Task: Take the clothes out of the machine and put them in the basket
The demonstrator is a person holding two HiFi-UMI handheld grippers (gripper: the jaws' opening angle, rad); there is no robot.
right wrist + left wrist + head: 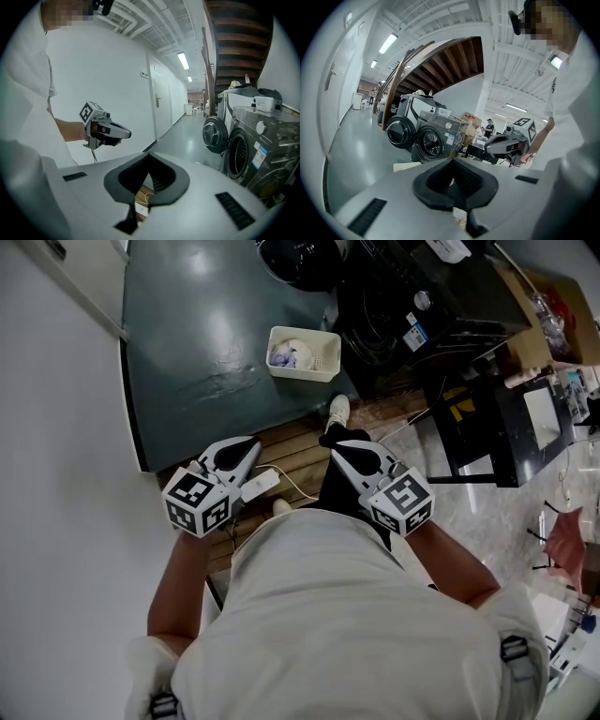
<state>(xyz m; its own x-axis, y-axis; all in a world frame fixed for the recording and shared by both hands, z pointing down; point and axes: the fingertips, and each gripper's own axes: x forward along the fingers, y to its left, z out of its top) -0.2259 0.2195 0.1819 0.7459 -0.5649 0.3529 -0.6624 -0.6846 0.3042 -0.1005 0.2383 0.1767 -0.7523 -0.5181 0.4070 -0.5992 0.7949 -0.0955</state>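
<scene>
Left claw (249,446) and right claw (341,452) are closed, empty, well apart from the white basket (302,372) of clothes (284,356) ahead.

Two hand-held grippers, left (251,444) and right (339,450), one basket (302,373), one open washing machine (436,138).

The floor (187,352) is a glossy dark green-grey slab filling the 10 to 12 o'clock part of the head view. A white plastic basket (305,373) sits right on it at about 12, just beside the dark washing machine (412,296) at 1. Around dead centre there's a patch of wooden slats (291,451) with a white power strip (260,485) lying on it, its cable (298,493) curling away, and a white shoe (339,410) at the slats' upper edge. Pale marbled tiles (506,512) run from 3 to 4.
</scene>
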